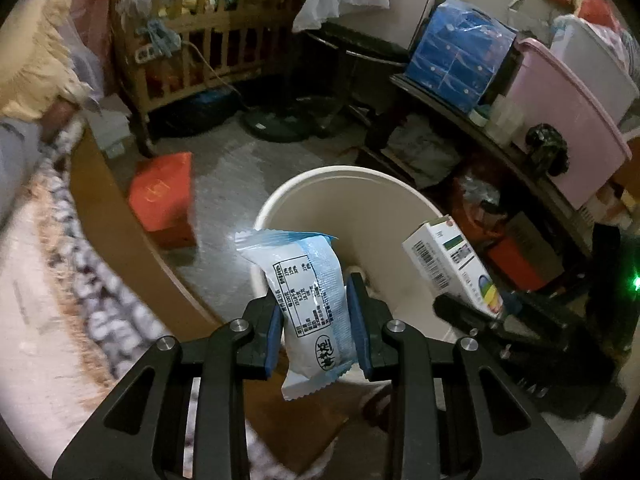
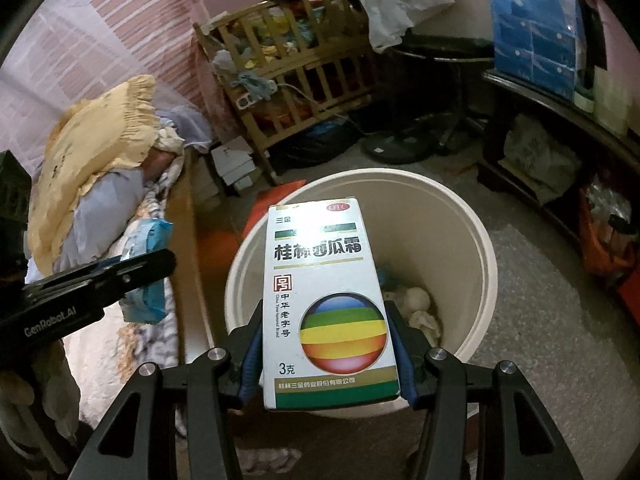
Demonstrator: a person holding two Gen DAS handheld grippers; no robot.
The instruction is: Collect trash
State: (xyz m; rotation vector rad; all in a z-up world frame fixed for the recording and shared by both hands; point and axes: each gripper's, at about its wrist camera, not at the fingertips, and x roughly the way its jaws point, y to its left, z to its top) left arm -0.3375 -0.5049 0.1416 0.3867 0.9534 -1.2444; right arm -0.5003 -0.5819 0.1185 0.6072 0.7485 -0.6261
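My left gripper [image 1: 316,320] is shut on a white and blue snack wrapper [image 1: 304,292], held over the near rim of a cream waste bin [image 1: 360,200]. My right gripper [image 2: 326,348] is shut on a white medicine box [image 2: 324,304] with a rainbow ball printed on it, held above the same waste bin [image 2: 464,240]. In the left wrist view the medicine box [image 1: 452,264] shows at the right, over the bin's right edge. In the right wrist view the snack wrapper [image 2: 146,268] and the left gripper's black body sit at the left. Crumpled tissues [image 2: 420,308] lie in the bin's bottom.
A bed with a patterned blanket [image 1: 60,280] and a yellow pillow [image 2: 96,152] lies to the left. A red box [image 1: 164,200] stands on the floor by the bed. A wooden crib [image 1: 208,40], a fan base [image 1: 288,120] and a dark shelf with a pink tub [image 1: 568,128] ring the bin.
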